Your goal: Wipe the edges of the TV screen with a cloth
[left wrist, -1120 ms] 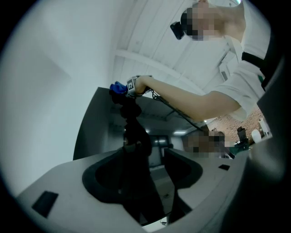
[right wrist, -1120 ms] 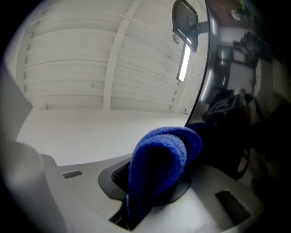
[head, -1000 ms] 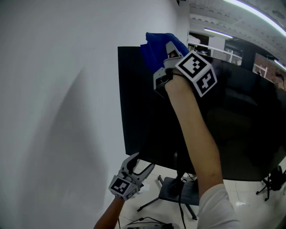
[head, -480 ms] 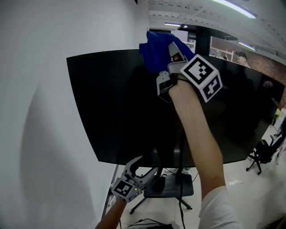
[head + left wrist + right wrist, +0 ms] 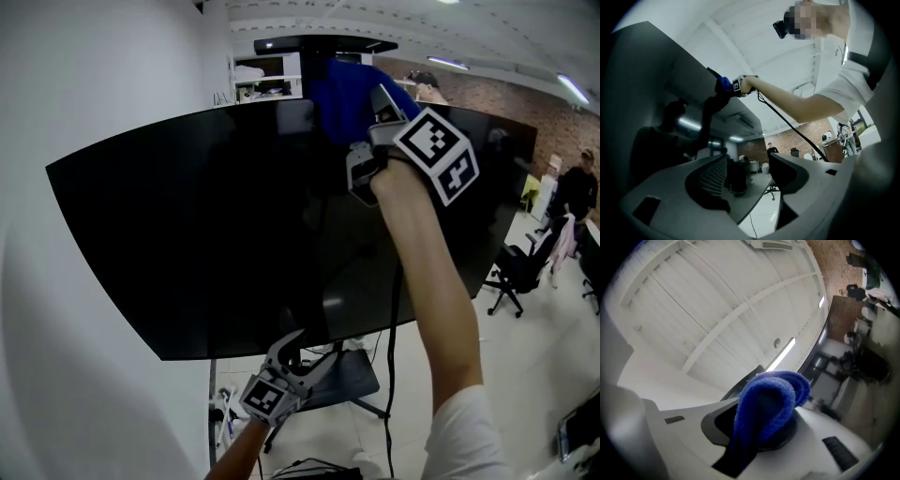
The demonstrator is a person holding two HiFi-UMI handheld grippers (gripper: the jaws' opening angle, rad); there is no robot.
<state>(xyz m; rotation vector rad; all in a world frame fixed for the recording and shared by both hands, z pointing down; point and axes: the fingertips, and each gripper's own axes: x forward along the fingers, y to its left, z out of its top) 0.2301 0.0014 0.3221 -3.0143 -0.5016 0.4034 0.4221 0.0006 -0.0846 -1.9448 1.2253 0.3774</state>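
White wall (image 5: 84,84) on the left, brick wall (image 5: 511,98) and an office chair (image 5: 514,272) far off on the right. Blue cloth (image 5: 339,98) up at the top edge of the TV screen (image 5: 206,234), right of its middle. Bunched and folded over, pinched between the jaws of the right gripper (image 5: 375,105), with a fat loop of it bulging past the tips in the right gripper view. Marker cube (image 5: 436,155) just below, bare forearm (image 5: 427,281) reaching up across the dark glass. Screen tilted and glossy, ceiling lights mirrored in it. Left gripper (image 5: 300,349) low down, right at the bottom edge of the screen, touching or not hard to say; jaws spread, nothing gripped between them. Beneath the screen, a dark stand base (image 5: 352,375) on the pale floor, and a black cable (image 5: 391,375) hanging down beside the arm. Farther right, a person (image 5: 574,192) standing beyond the chair.
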